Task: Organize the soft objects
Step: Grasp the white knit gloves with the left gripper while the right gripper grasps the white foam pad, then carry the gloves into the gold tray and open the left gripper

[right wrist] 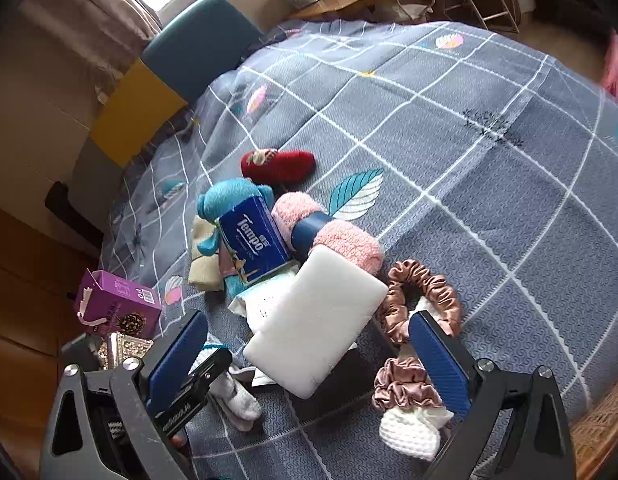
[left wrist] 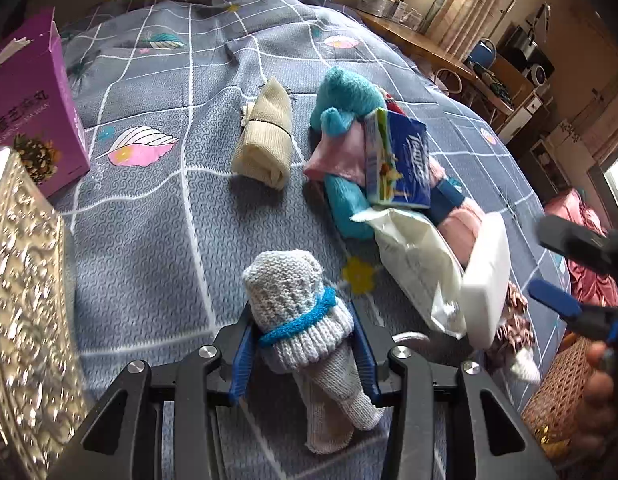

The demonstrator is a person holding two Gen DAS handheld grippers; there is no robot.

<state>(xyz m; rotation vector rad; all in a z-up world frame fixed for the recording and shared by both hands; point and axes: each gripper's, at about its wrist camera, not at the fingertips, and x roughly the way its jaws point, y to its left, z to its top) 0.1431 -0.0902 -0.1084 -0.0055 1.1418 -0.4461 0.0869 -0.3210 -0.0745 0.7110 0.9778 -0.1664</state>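
Observation:
My left gripper (left wrist: 305,348) is shut on a pale blue knitted roll (left wrist: 297,304) with a bright blue band, both blue pads pressed against its sides on the quilt. In the right wrist view my right gripper (right wrist: 309,356) stands open, wide, around the near end of a white foam block (right wrist: 317,320) without touching it. That block leans on a pile: a white wipes pack (left wrist: 417,268), a blue Tempo tissue pack (right wrist: 255,240), a teal plush toy (left wrist: 345,96), a pink fluffy roll (right wrist: 349,248). A beige rolled cloth (left wrist: 265,140) lies apart to the left.
Bronze and pink satin scrunchies (right wrist: 425,292) and a white waffle cloth (right wrist: 409,428) lie by the right finger. A red plush item (right wrist: 281,164) sits farther back. A purple box (left wrist: 33,100) and a silver embossed box (left wrist: 21,300) stand left; a wicker basket (right wrist: 605,420) stands right.

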